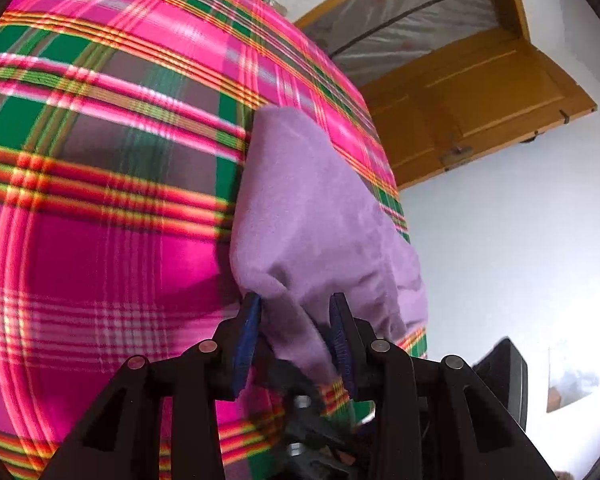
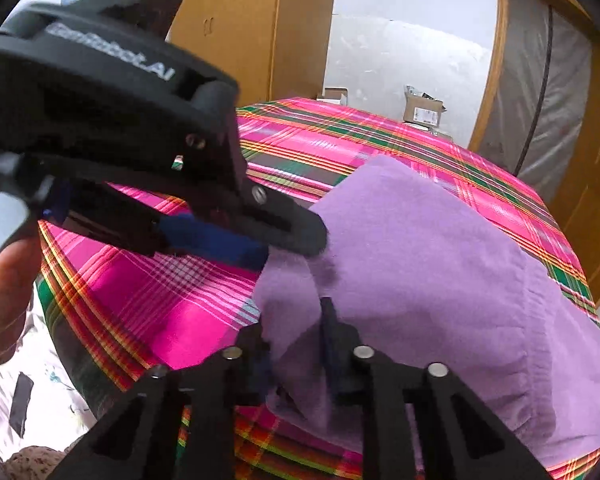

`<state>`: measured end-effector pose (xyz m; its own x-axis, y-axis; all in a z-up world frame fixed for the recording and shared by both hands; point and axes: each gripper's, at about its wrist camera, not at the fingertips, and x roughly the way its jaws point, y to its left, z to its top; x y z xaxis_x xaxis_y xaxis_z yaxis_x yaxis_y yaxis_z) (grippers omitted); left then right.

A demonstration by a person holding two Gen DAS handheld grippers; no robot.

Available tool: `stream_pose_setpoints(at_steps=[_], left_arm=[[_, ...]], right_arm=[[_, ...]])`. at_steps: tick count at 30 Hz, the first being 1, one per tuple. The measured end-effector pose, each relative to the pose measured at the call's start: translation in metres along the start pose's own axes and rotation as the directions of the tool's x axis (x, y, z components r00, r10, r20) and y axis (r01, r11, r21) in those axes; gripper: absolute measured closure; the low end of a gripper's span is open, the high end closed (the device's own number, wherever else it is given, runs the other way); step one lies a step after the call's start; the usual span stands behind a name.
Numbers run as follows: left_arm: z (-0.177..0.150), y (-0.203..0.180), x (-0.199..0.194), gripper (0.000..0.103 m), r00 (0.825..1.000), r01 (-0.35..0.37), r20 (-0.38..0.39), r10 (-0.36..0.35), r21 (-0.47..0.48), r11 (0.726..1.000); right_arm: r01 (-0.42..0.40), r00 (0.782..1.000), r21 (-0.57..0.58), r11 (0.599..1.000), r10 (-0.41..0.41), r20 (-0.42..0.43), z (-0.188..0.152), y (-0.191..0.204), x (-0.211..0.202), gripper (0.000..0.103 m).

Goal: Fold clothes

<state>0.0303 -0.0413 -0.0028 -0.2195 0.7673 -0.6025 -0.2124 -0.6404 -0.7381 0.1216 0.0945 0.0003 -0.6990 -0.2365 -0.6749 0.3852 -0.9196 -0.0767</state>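
My left gripper (image 1: 296,300) points steeply down, its blue pads (image 1: 247,340) pinching a fold of the purple garment (image 1: 308,200) between them. From the right wrist view it reaches in from the upper left, and my hand (image 2: 4,292) shows at the left edge. My right gripper (image 2: 292,320) also angles down, jaws clamped on the same cloth beside it.

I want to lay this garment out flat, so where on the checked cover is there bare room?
The pink and green plaid cover is bare left of the purple fleece garment, and beyond it toward the cardboard box. It is crowded at the near edge, where both hand-held grippers grip the garment.
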Motion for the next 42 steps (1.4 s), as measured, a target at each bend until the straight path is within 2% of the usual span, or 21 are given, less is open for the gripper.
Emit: stream_pose_setpoints(at_steps=[1,2,3,6,8,12,20,29,31,32,34,35,38,42], left_arm=[[0.002,0.001,0.0,0.067,1.0,-0.007,0.01,0.007,-0.004,1.0],[0.005,0.001,0.0,0.058,1.0,-0.019,0.025,0.019,0.0,1.0],[0.008,0.001,0.0,0.053,0.999,-0.034,0.043,0.034,0.005,0.999],[0.018,-0.001,0.002,0.053,0.993,-0.09,0.082,0.088,0.016,0.996],[0.025,-0.005,0.009,0.053,0.996,-0.071,0.06,0.069,0.035,0.997],[0.038,-0.012,0.023,0.053,0.997,-0.076,0.032,0.074,0.072,0.994],[0.074,-0.015,0.061,0.053,0.994,-0.086,-0.063,0.091,0.073,0.994],[0.099,-0.025,0.094,0.053,0.987,-0.02,-0.158,0.033,0.08,0.997],[0.103,-0.026,0.098,0.057,0.986,-0.008,-0.168,0.02,0.075,0.997],[0.104,-0.026,0.099,0.065,0.986,-0.008,-0.166,0.02,0.074,0.997],[0.104,-0.027,0.1,0.068,0.987,-0.01,-0.158,0.022,0.079,0.997],[0.104,-0.027,0.101,0.074,0.988,-0.012,-0.154,0.025,0.084,0.996],[0.104,-0.024,0.099,0.081,0.988,-0.012,-0.151,0.023,0.073,0.997],[0.101,-0.019,0.092,0.083,0.991,0.004,-0.133,0.004,0.056,0.998]], right_arm=[[-0.006,1.0,0.005,1.0,0.006,0.002,-0.001,-0.001,-0.001,0.086],[-0.012,1.0,0.009,1.0,0.012,0.004,-0.001,-0.002,-0.002,0.087],[-0.017,1.0,0.01,1.0,0.017,0.007,-0.002,-0.003,-0.003,0.087],[-0.038,0.999,0.019,0.999,0.037,0.019,-0.004,-0.004,-0.007,0.088],[-0.056,0.998,0.03,0.998,0.056,0.03,-0.006,-0.007,-0.01,0.088],[-0.095,0.995,0.06,0.994,0.092,0.048,-0.006,-0.014,-0.014,0.088],[-0.15,0.987,0.086,0.985,0.146,0.061,-0.005,-0.03,-0.022,0.088],[-0.176,0.984,0.105,0.979,0.171,0.056,-0.009,-0.035,-0.026,0.088],[-0.173,0.984,0.108,0.979,0.168,0.054,-0.009,-0.036,-0.025,0.088],[-0.173,0.984,0.11,0.979,0.168,0.054,-0.009,-0.035,-0.026,0.088],[-0.174,0.984,0.109,0.979,0.17,0.051,-0.008,-0.033,-0.026,0.089],[-0.175,0.984,0.107,0.979,0.171,0.05,-0.007,-0.033,-0.025,0.089],[-0.176,0.984,0.097,0.98,0.172,0.048,-0.006,-0.03,-0.025,0.089],[-0.179,0.983,0.083,0.98,0.176,0.052,-0.002,-0.027,-0.025,0.09]])
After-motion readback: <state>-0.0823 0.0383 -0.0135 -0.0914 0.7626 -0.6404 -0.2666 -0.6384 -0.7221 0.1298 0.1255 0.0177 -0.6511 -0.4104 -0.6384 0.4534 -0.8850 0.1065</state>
